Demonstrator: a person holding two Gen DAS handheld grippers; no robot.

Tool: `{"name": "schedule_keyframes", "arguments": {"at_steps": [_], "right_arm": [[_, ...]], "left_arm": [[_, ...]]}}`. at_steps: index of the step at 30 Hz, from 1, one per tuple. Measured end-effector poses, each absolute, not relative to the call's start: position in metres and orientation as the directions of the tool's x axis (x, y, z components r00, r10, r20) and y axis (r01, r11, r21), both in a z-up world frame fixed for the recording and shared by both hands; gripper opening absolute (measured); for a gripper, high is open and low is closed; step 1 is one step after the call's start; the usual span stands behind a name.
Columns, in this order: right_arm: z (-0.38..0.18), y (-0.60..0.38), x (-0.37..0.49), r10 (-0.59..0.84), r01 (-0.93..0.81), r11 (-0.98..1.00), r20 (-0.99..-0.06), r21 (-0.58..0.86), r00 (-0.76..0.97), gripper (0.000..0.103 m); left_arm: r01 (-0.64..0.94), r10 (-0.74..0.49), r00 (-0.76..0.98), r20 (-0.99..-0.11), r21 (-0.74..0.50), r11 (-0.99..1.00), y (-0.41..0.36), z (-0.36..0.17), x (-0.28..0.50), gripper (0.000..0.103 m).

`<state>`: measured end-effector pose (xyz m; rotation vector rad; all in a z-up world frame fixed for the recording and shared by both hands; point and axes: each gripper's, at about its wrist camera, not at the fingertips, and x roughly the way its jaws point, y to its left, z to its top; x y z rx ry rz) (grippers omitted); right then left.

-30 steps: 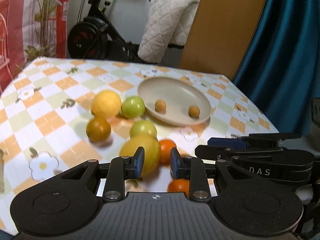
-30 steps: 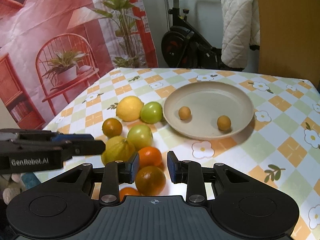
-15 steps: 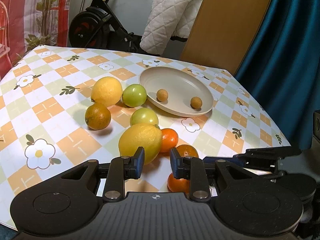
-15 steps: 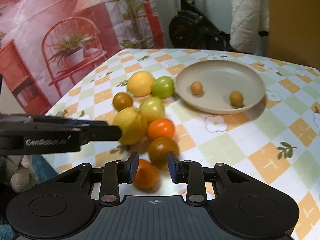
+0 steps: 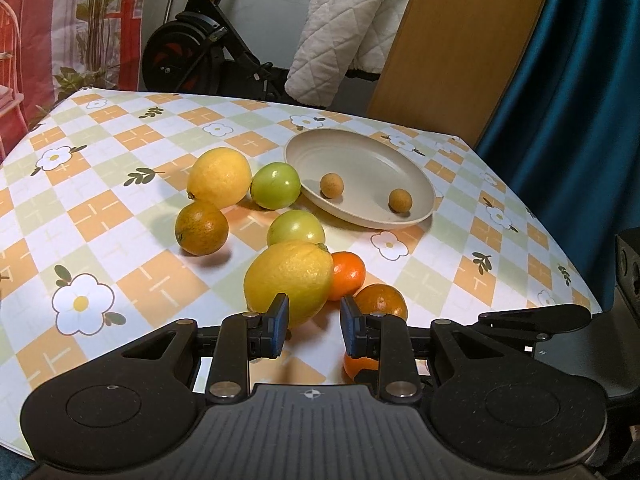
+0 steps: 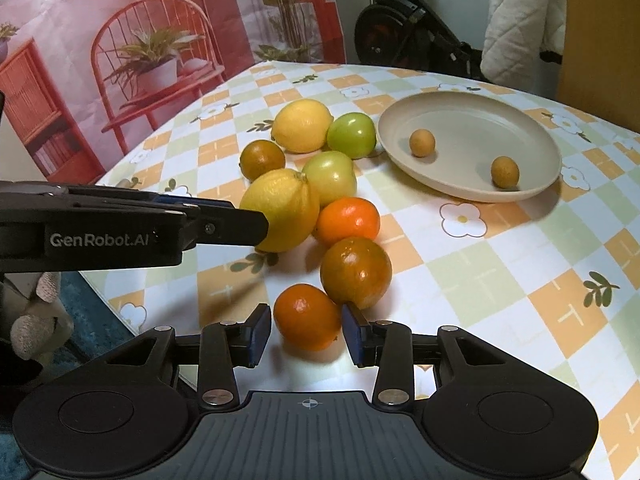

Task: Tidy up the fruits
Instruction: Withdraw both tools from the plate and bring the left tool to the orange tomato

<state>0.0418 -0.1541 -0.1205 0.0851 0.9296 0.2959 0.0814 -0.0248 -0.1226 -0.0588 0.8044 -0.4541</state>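
Your right gripper (image 6: 306,330) has closed in since a moment ago, its fingers apart around the nearest orange (image 6: 307,317) without clamping it. Your left gripper (image 5: 314,320) hovers open just beside the big lemon (image 5: 288,282), near the plate (image 5: 420,184).

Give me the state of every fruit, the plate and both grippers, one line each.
Beige round plate: upright, holding two small brown round fruits.
Two yellow lemons: on the tablecloth.
Two green tomatoes: on the tablecloth.
Bright orange mandarin nearest the edge: resting between the open right gripper fingers, not clamped.
Left gripper: open, empty, beside the near lemon.
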Motion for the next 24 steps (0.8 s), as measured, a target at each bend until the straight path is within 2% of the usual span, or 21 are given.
{"name": "schedule_keyframes", "arguments": {"at_steps": [24], "right_arm": [[-0.1243,-0.1577,0.0441,0.282,-0.197,0.959,-0.768,0.205,0.575,0.036]], "left_arm": [[0.380,-0.419,0.587,-0.693,-0.221,0.898,-0.0265,-0.1284,0.0805,0.029]]}}
